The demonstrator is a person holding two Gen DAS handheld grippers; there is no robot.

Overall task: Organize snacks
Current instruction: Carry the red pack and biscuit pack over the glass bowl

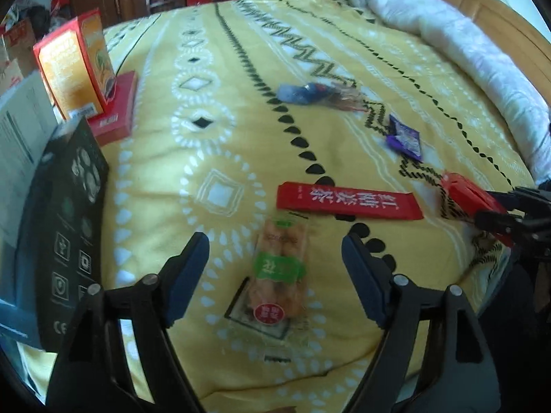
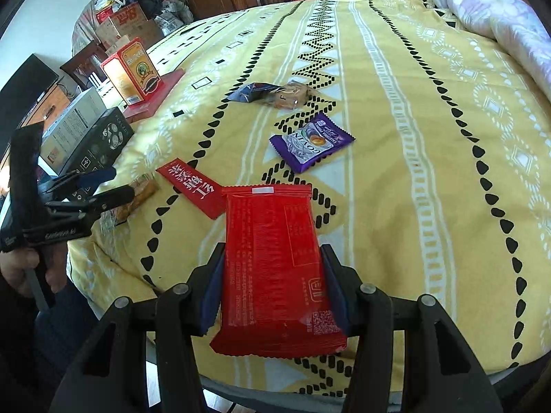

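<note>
Your right gripper (image 2: 272,285) has its fingers (image 2: 211,296) closed on the sides of a red snack packet (image 2: 275,261), which you hold lifted above the near edge of the bed (image 2: 413,137). In the left wrist view the same packet (image 1: 465,196) shows at the far right, pinched in that gripper (image 1: 496,220).

Your left gripper (image 1: 275,261) hangs with its fingers (image 1: 187,268) spread wide and nothing between them; a clear packet with a green label (image 1: 282,268) lies on the yellow blanket right below the gap. From the right wrist view that gripper (image 2: 110,186) sits at the left, over the same packet (image 2: 137,196).

Just beyond it lies a long red sachet (image 1: 347,201) with white characters, flat on the blanket. Farther up are a purple packet (image 1: 404,137) and, beyond that, a blue wrapper (image 1: 299,93) touching a clear wrapper with something brown inside (image 1: 344,98).

At the left edge of the bed an orange carton (image 1: 75,65) stands upright on a flat red box (image 1: 117,110), with a black box (image 1: 69,234) nearer to you. A pale quilt (image 1: 465,44) is bunched along the far right side.
</note>
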